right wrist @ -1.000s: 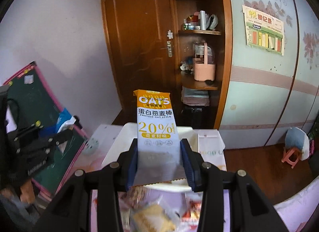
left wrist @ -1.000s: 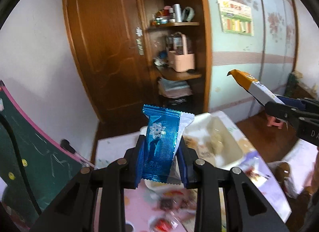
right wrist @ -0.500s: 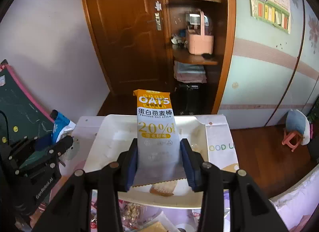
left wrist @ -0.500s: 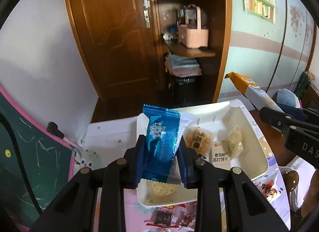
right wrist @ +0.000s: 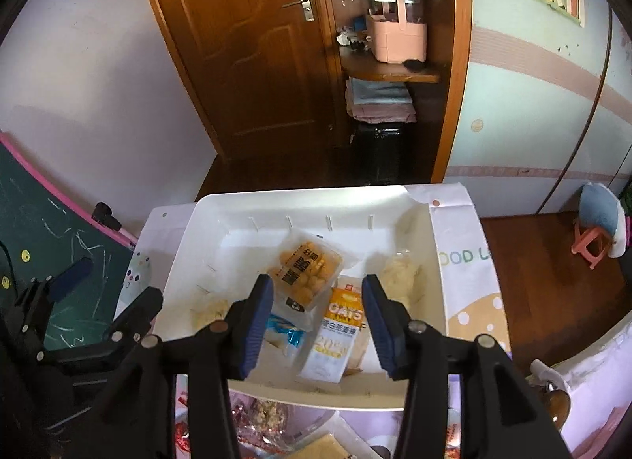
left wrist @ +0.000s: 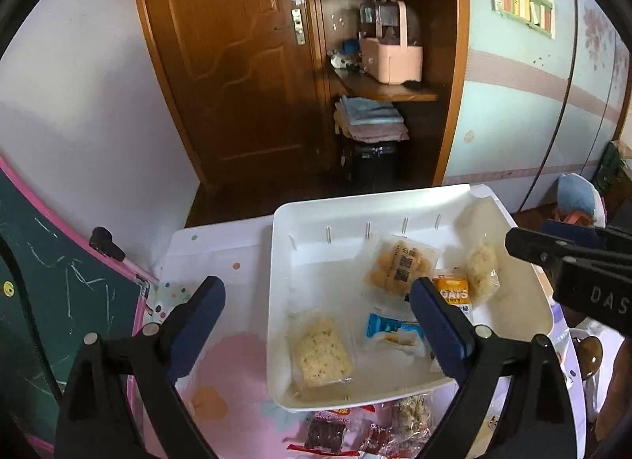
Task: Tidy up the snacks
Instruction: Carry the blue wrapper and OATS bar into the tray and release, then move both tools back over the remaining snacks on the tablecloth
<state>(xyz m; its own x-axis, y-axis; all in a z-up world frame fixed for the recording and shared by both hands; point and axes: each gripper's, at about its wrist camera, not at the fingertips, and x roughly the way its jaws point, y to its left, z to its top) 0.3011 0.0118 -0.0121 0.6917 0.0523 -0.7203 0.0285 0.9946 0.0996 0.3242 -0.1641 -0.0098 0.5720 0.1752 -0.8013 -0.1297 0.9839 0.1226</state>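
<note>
Hovering over the white tray [left wrist: 395, 198] on the desk [left wrist: 221, 253], the left claw [left wrist: 316, 313] is spread wide and holds nothing. The right claw [right wrist: 318, 316] is likewise parted and empty above the same tray. Inside lie the oat stick packet [right wrist: 335, 336], flat between the right claw's fingers in that view, the blue snack packet [left wrist: 389, 328] just left of it, a yellow biscuit pack [right wrist: 306, 269] behind them, and a rice-crisp pack [left wrist: 322, 352] at the near left. More wrapped snacks [left wrist: 355, 431] sit on the desk in front of the tray.
</note>
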